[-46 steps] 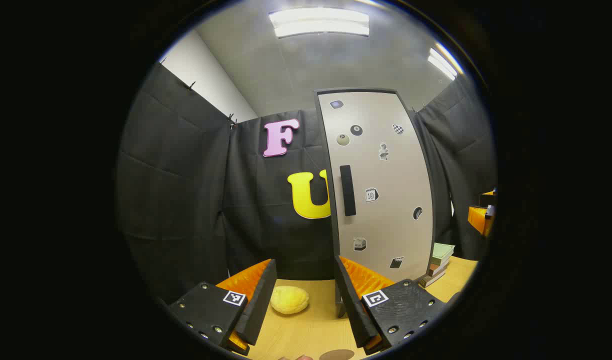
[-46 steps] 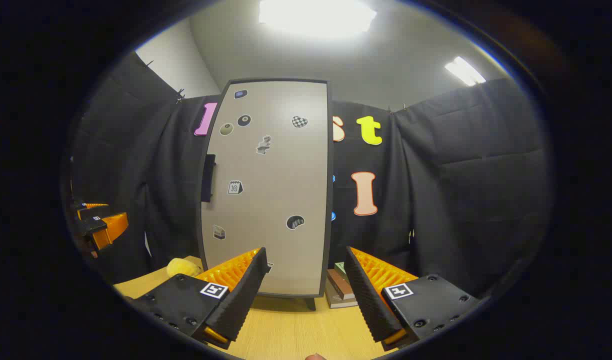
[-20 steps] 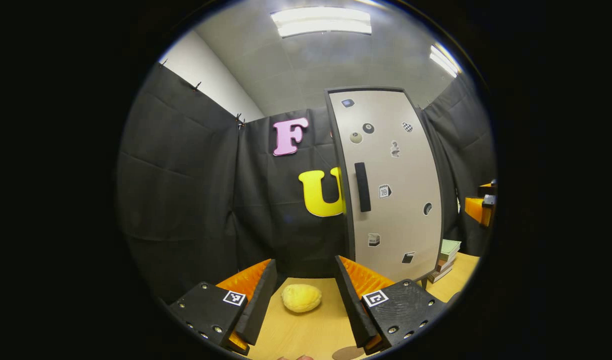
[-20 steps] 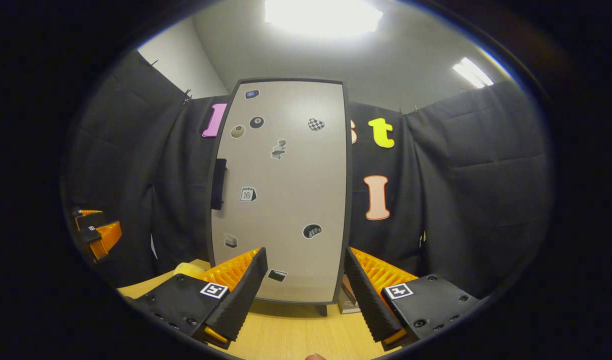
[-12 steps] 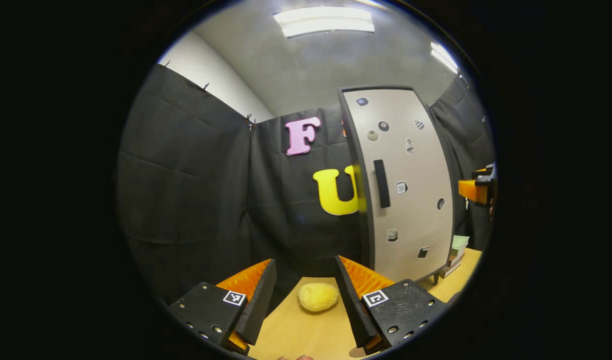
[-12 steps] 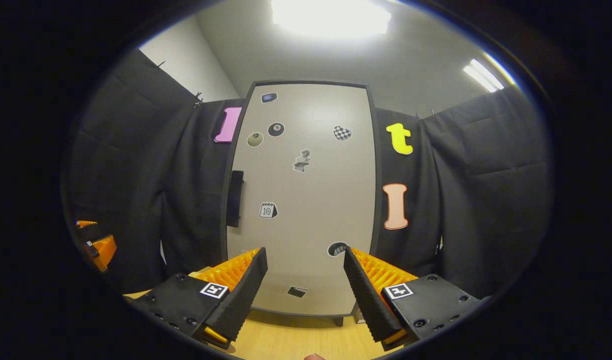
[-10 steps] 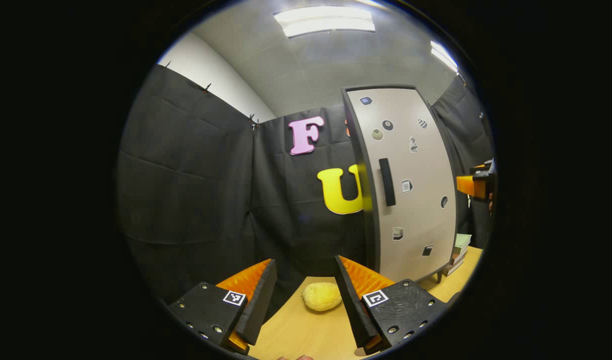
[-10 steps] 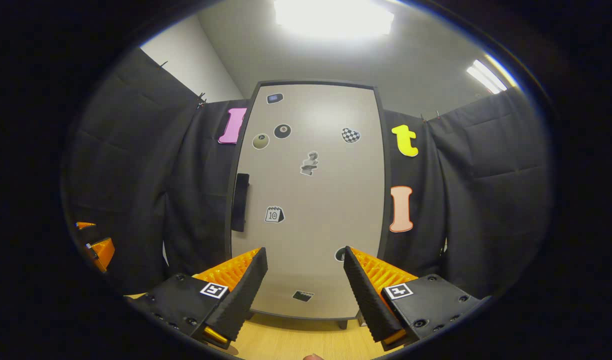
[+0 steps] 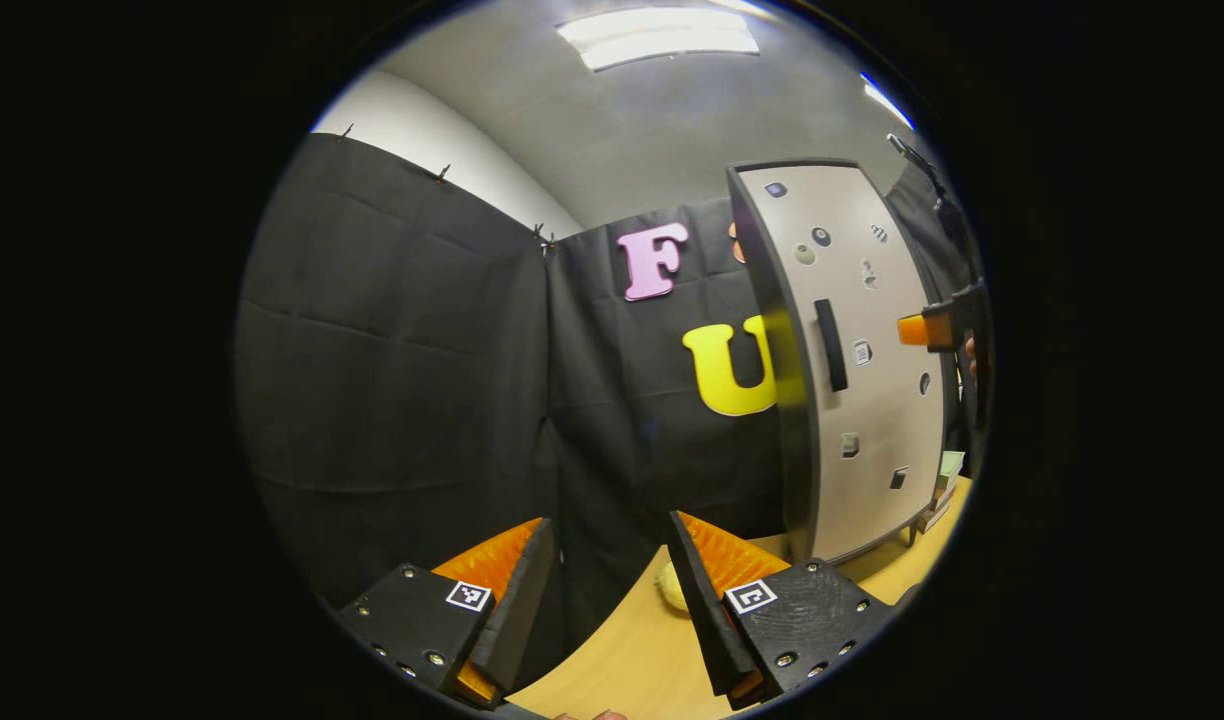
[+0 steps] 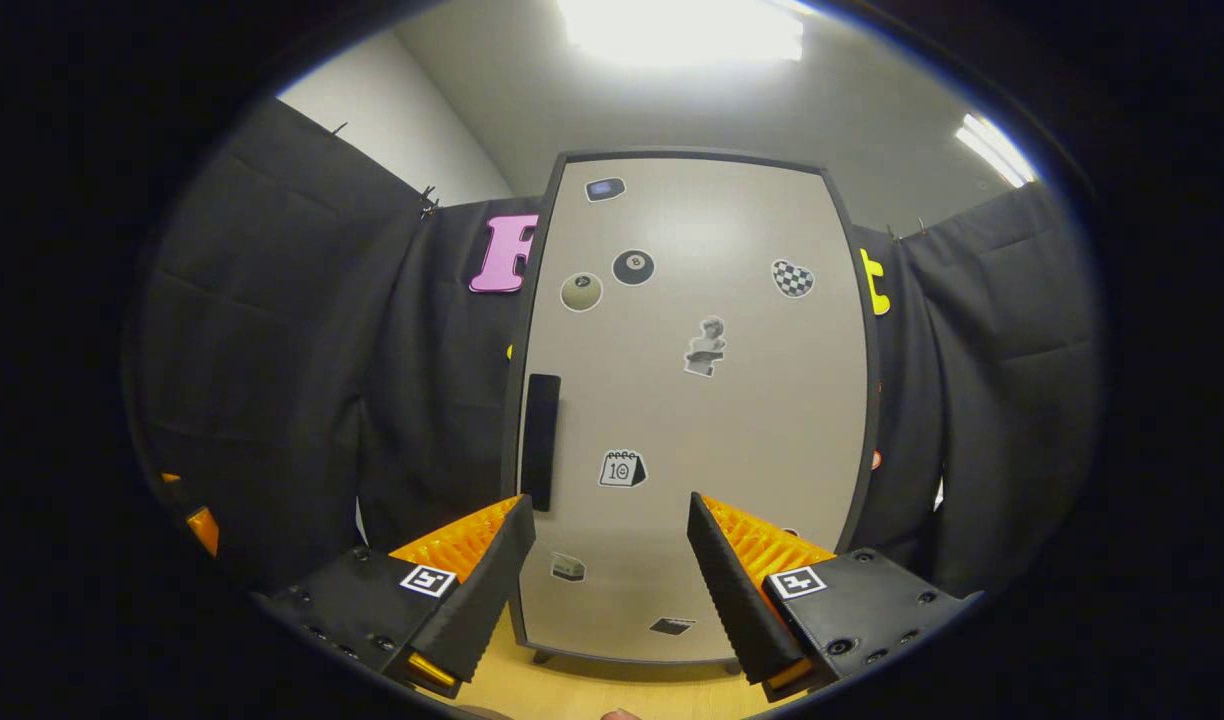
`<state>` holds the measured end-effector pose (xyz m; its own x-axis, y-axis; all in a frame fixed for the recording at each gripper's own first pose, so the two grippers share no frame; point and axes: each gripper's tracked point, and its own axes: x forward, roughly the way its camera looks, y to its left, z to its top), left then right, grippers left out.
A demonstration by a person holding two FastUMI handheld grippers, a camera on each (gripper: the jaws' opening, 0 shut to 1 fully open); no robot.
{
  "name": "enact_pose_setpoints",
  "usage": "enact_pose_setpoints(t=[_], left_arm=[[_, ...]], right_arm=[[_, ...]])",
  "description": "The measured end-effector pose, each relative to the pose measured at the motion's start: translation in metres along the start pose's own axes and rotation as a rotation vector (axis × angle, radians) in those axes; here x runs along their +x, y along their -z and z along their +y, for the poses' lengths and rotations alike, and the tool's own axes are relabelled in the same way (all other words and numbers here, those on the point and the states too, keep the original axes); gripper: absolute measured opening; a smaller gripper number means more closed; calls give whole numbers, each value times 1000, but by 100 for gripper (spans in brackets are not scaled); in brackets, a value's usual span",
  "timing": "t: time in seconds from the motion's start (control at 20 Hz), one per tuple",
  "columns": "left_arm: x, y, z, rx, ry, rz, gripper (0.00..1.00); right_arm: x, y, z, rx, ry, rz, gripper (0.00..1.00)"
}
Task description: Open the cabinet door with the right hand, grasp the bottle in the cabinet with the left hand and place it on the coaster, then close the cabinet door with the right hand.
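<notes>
The tall beige cabinet (image 10: 692,400) stands on the wooden table with its door shut, so its inside is hidden. A dark vertical handle (image 10: 541,440) sits at the door's left edge, and several stickers dot the door. My right gripper (image 10: 607,510) is open, close in front of the door's lower half, with the handle up and to the left of its left finger. In the left gripper view the cabinet (image 9: 862,400) and its handle (image 9: 830,345) are at the right, with the right gripper (image 9: 917,330) level with the handle. My left gripper (image 9: 607,535) is open and holds nothing.
A yellow lumpy object (image 9: 669,590) lies on the table (image 9: 632,660), half hidden behind my left gripper's right finger. A stack of books (image 9: 947,470) lies beside the cabinet's right foot. Black cloth walls close the booth behind and on both sides. The left gripper (image 10: 200,525) shows at the far left.
My right gripper has risen and moved closer to the cabinet door, which now looms larger. My left gripper has swung left, so the cabinet slid toward the right edge of its view.
</notes>
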<state>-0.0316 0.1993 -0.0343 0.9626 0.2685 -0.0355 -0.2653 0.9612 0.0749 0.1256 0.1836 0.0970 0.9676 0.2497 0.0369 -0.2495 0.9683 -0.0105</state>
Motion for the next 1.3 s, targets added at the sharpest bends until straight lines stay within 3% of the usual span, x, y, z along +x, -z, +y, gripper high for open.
enact_pose_setpoints(t=[0.55,0.9,1.1,1.25,1.3], left_arm=[[-8,30,88,24,-142,50,67],[-10,49,114,15,-187,88,67],[-8,51,116,9,-202,92,67],[-10,52,116,8,-205,91,67],[-11,53,116,5,-205,90,67]], right_arm=[[75,-15,34,24,3,64,98],[117,-7,55,51,-9,127,97],[136,-3,58,93,7,158,82],[145,3,55,139,21,192,59],[147,7,56,157,15,214,56]])
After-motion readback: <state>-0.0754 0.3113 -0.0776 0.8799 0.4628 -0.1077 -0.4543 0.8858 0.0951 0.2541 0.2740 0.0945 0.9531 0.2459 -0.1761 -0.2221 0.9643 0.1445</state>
